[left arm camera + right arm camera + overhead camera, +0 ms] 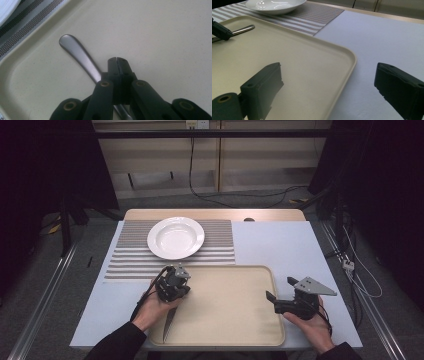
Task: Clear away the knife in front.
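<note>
A metal knife lies on the beige tray near its left edge, blade toward me. My left gripper sits low over the handle. In the left gripper view its jaws are pressed flat together, and the knife handle runs underneath them, its rounded end sticking out beyond. Nothing shows between the pads. My right gripper is open at the tray's right rim. In the right gripper view one jaw hangs over the tray and the other over the white table.
A white deep plate sits on a striped placemat behind the tray. White table surface lies to the right of the mat. Cables run across the floor beyond the table.
</note>
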`<state>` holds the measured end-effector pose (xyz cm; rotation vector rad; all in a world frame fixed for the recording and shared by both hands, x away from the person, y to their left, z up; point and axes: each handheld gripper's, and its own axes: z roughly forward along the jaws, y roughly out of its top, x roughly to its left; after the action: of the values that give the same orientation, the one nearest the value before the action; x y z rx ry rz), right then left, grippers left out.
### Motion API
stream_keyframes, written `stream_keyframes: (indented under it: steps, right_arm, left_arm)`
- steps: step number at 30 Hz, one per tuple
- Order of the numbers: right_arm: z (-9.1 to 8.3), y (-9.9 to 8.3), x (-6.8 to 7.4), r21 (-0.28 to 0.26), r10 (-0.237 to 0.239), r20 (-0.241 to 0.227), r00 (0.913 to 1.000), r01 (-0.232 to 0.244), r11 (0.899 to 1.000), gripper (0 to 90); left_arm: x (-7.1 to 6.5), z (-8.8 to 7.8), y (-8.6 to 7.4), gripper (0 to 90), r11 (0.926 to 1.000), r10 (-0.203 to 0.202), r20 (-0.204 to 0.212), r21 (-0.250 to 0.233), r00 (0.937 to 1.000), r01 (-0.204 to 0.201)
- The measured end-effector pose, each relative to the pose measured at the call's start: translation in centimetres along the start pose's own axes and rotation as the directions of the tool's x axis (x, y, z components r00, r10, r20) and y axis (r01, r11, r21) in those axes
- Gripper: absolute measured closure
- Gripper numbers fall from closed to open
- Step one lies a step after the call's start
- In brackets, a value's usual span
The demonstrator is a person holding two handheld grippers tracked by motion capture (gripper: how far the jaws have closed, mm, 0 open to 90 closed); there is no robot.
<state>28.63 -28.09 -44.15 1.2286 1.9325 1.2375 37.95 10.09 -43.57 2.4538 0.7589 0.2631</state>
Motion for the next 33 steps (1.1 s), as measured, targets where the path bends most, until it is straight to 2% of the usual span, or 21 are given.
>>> stream_keyframes:
  steps: [13,16,20,33]
  right_arm:
    - [0.0,0.0,0.0,-0.001,0.000,-0.001,1.0000,0.000,1.000,7.7]
    - [0.1,0.0,0.0,-0.001,0.000,-0.001,1.0000,0.000,1.000,7.6]
    - [0.1,0.0,0.0,0.000,-0.001,-0.001,1.0000,0.001,1.000,7.6]
    - [0.1,0.0,0.0,0.003,0.000,-0.003,1.0000,0.000,1.000,7.6]
  left_arm:
    - [0.1,-0.8,-0.9,90.0,0.9993,-0.033,-0.014,0.018,0.9993,0.033]
    - [0.4,-1.1,-1.2,90.0,0.9991,-0.035,-0.022,0.024,0.9991,0.036]
    - [1.0,-1.4,-1.7,90.0,0.9982,-0.057,-0.020,0.019,0.9982,0.058]
    - [1.8,-1.9,-2.6,90.0,0.9970,-0.074,-0.034,0.018,0.9967,0.075]
